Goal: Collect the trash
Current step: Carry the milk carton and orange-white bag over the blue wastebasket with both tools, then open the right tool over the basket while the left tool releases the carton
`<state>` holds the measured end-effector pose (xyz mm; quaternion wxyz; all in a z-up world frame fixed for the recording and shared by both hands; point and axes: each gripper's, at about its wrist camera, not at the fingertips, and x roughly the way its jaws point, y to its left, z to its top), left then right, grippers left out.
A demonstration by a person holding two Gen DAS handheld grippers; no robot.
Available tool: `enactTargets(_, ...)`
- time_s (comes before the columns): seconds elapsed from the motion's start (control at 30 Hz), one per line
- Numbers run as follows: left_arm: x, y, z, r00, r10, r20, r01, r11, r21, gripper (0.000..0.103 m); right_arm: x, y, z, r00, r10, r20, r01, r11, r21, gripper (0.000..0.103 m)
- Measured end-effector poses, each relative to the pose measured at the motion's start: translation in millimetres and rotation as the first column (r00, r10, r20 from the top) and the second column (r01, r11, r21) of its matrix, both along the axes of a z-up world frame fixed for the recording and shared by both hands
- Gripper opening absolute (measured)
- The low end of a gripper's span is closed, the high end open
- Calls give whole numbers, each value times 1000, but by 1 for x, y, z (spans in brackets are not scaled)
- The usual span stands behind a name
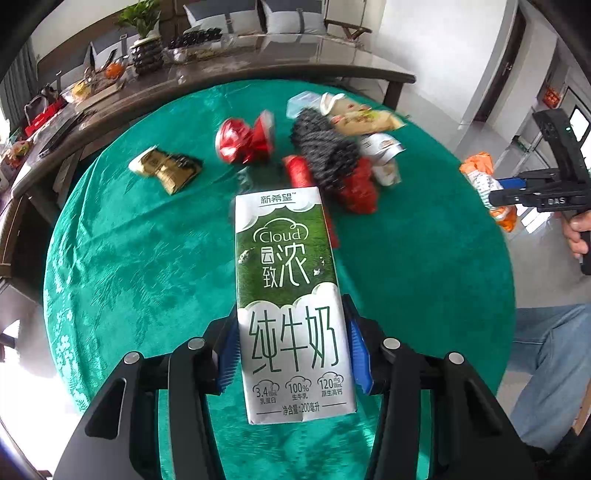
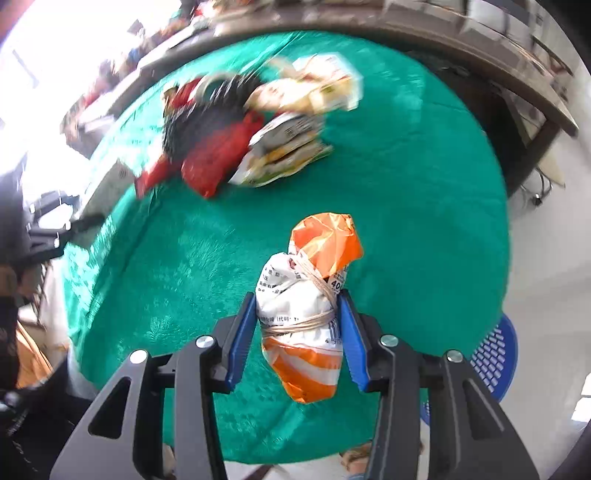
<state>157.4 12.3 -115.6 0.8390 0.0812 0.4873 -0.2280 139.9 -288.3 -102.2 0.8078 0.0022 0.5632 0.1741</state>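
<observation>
Left gripper (image 1: 293, 354) clamped on a green-and-white milk carton (image 1: 290, 295), blue pads pressing both long sides near its lower half, carton pointing forward above the green tablecloth (image 1: 140, 258). Right gripper (image 2: 301, 339) closed around an orange-and-white wrapper bundle (image 2: 308, 314) tied with string, pads against its middle, orange end sticking out ahead. Further off on the cloth: a heap of wrappers (image 1: 343, 147), a crushed red can (image 1: 243, 138), a gold packet (image 1: 166, 168). Blue basket (image 2: 493, 356) beside the table.

A home living or dining room: round table (image 1: 110, 258) under green cloth, long sideboard (image 1: 258, 66) with potted plant (image 1: 142, 22), cushions (image 1: 255, 14) behind.
</observation>
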Motion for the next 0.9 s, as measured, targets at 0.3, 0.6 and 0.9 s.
enactTargets(0.3,-9,-180,41,961,-274,39,276,948,-161,49,-42,-177,-22,908,-419,23,420,908,-12,43)
enactTargets(0.6,4,-393,-14,891,-452,-48,437,881,-183,49,-63,-296,-75,791,-612,7,612,791,-14,43)
enactTargets(0.9,21,-492,-84,870,-483,-102,463,870,-168,56,-67,-342,-107,745,-665,-49,667,742,74,45)
